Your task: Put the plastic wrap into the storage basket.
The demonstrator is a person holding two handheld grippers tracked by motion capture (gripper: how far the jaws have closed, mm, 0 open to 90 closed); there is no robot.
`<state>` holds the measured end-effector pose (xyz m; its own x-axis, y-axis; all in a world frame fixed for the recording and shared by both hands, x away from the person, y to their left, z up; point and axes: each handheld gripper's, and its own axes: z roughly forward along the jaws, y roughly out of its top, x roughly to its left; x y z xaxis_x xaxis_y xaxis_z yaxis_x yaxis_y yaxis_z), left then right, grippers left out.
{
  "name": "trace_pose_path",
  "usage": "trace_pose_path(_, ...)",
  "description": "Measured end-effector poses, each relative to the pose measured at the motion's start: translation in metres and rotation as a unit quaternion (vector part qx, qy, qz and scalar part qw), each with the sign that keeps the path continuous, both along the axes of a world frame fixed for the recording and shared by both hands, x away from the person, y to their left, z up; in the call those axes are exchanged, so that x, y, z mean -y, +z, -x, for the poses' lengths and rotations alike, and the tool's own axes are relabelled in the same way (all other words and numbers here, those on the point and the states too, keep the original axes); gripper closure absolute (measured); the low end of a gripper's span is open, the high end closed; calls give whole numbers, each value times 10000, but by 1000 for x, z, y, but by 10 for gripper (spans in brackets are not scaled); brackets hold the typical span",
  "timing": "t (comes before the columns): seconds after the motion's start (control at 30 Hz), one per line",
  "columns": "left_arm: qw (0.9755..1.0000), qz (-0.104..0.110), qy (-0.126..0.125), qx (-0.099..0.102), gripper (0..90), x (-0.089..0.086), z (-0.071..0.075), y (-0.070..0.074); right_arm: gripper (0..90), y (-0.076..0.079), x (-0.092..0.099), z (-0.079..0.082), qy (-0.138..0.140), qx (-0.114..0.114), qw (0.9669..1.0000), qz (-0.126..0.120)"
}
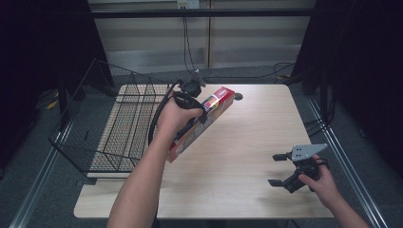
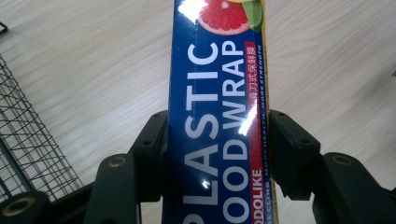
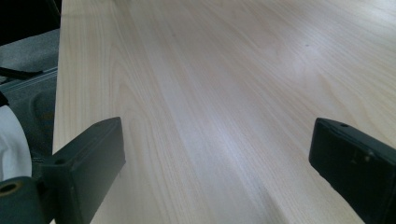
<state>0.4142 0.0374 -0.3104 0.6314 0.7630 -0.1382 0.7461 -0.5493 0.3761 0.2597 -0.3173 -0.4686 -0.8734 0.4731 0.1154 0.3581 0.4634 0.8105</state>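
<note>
Gripping a long box of plastic food wrap (image 1: 202, 124) between its 2 jaws, the left tool (image 1: 194, 110) holds the box over the left-centre of the wooden counter (image 1: 247, 142), just right of a black wire basket (image 1: 114, 123) that sits on the counter's left side. From above, the box slants from near-left to far-right, its far end pointing toward the counter's far edge and its near end hidden partly behind the person's left hand (image 1: 172, 116). In the left gripper view the box (image 2: 217, 116) runs straight up between the black jaws, which pinch its 2 long sides partway along its length, label facing the camera; a corner of the basket (image 2: 28, 140) shows at the left, close by.

Judged from how things lie, the pick-up looks done: the box appears clear of the counter and firmly clamped. What seems left is carrying it across to the basket, lowering it inside and letting go; the basket looks to hold nothing yet, though its near corner is hard to read.

At the near-right of the counter, well apart from the box, the right tool (image 1: 280, 168) waits with its jaws spread wide and nothing between them, only bare wood (image 3: 224, 93) ahead in the right gripper view.
</note>
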Motion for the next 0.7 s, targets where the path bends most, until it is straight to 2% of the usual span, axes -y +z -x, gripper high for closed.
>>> trace_pose_path(0.03,10000,-25,-44,-28,455,-1,0,2,32,0,0,0,-1,-9,10000,-4)
trace_pose_path(0.2,9999,31,147,-15,455,-8,1,6,32,0,0,0,-3,-23,10000,-18)
trace_pose_path(0.3,9999,-39,116,-48,455,-13,0,9,32,0,0,0,7,-19,10000,-4)
trace_pose_path(0.33,9998,0,197,-26,456,-13,1,9,32,0,0,0,14,-24,10000,-7)
trace_pose_path(0.43,9998,-40,177,13,455,-19,1,12,32,0,0,0,8,-12,10000,-4)
trace_pose_path(0.7,9994,-101,339,48,455,-31,2,20,32,1,0,0,-5,-20,10000,-2)
